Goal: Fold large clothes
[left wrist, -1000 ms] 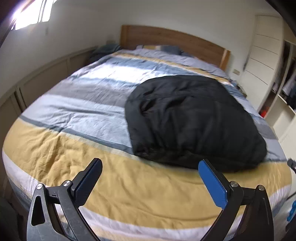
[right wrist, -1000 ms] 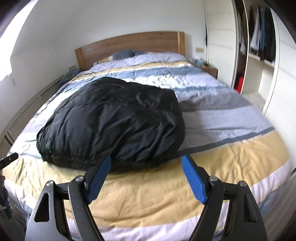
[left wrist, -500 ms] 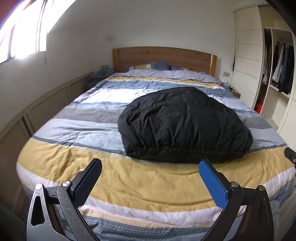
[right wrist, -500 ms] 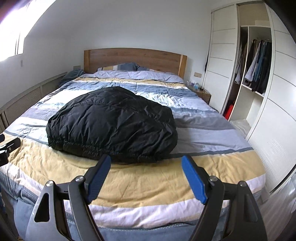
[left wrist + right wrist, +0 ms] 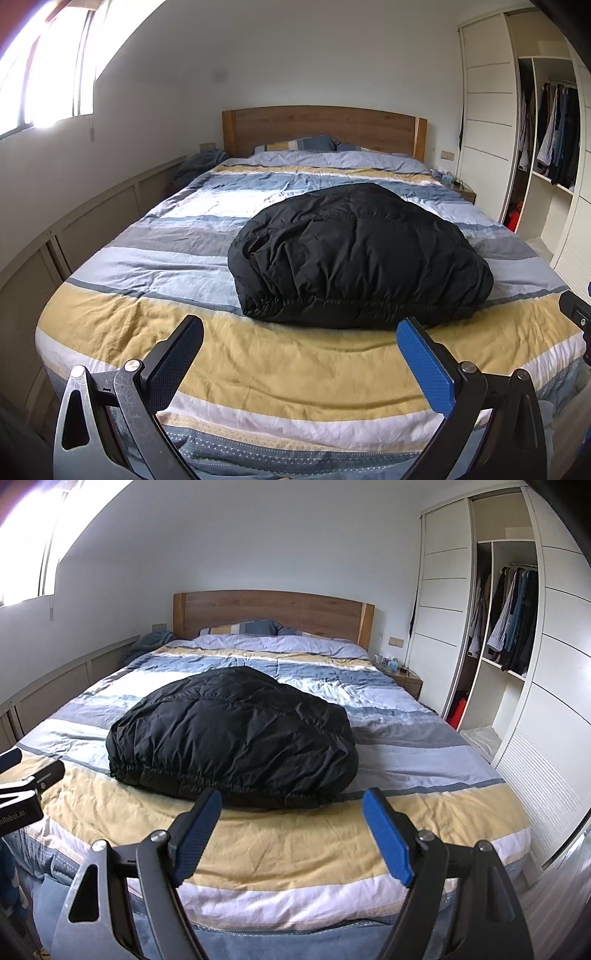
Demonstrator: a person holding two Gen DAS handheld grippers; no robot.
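Observation:
A black puffy jacket (image 5: 354, 254) lies folded in a rounded bundle on the striped bed (image 5: 258, 369), its elastic hem facing me. In the right wrist view the same jacket (image 5: 232, 734) sits left of centre. My left gripper (image 5: 299, 332) hangs open over the yellow stripe at the foot of the bed, short of the jacket, with nothing between its blue pads. My right gripper (image 5: 291, 808) is also open and empty, just in front of the hem. The left gripper's body (image 5: 26, 786) shows at the left edge of the right wrist view.
A wooden headboard (image 5: 321, 129) and pillows (image 5: 299, 143) stand at the far end. Panelled wall boxing (image 5: 92, 225) runs along the left. An open wardrobe with hanging clothes (image 5: 506, 620) and a small bedside table (image 5: 406, 679) are on the right.
Both grippers have drawn back from the jacket and risen, and the views have levelled out, so the whole bed and its foot edge now show. The jacket lies unmoved; both grippers stay open.

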